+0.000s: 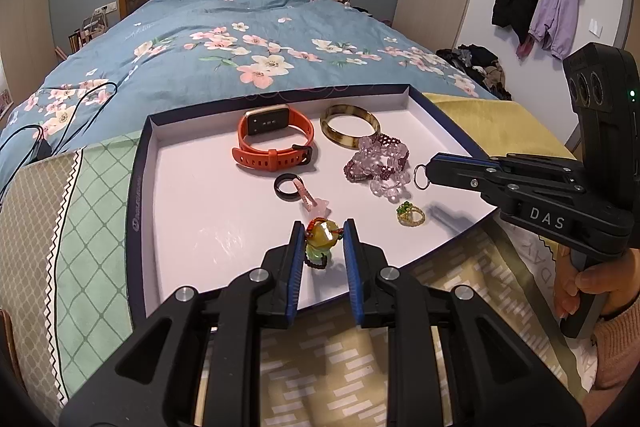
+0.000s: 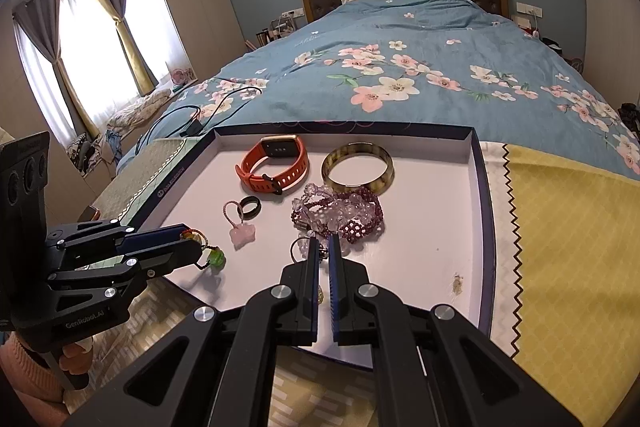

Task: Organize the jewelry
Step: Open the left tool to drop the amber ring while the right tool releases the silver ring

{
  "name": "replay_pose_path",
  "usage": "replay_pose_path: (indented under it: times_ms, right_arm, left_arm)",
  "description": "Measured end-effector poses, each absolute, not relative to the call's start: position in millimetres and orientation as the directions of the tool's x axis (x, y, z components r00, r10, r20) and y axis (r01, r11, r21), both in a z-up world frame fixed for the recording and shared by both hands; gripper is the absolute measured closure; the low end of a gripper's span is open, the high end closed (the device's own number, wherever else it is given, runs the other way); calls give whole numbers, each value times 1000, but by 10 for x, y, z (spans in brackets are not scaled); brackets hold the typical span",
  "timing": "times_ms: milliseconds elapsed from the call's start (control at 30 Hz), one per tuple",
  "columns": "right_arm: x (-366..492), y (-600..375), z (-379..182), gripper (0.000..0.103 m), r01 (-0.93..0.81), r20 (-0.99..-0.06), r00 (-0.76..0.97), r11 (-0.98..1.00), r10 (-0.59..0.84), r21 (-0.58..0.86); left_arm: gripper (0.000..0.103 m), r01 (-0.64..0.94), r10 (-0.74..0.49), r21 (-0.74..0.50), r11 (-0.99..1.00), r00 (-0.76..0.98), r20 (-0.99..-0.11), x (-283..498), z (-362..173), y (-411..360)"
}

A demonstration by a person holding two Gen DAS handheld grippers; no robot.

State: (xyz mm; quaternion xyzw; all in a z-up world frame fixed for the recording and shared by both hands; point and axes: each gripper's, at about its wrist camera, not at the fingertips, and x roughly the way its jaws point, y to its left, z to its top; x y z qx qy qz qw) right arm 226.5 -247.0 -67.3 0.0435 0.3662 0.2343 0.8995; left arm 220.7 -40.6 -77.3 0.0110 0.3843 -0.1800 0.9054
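Tray holds watch, bangle, rings.

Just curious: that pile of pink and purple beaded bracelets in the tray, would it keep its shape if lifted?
Probably not. The beaded bracelets lie slumped in a loose heap, so they would likely droop and dangle. The faceted, glassy-looking beads may slip between smooth fingers. Strands overlap, so lifting one might drag others along.

1. "DAS" stands in white letters on the black body of the right gripper, seen from the left wrist.
2. "GenRobot.AI" stands on the body of the left gripper, seen from the right wrist.
3. Print on the tray rim is too small to read.
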Motion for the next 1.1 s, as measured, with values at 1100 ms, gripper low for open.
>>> replay_pose_path:
  times_ms: [1100]
  right_arm:
    - [2307,-2428,-749,91,-359,-673,606,901,423,243]
  left_arm:
    - [79,316,-316,-141,938,620,-718,2241,-863,-371]
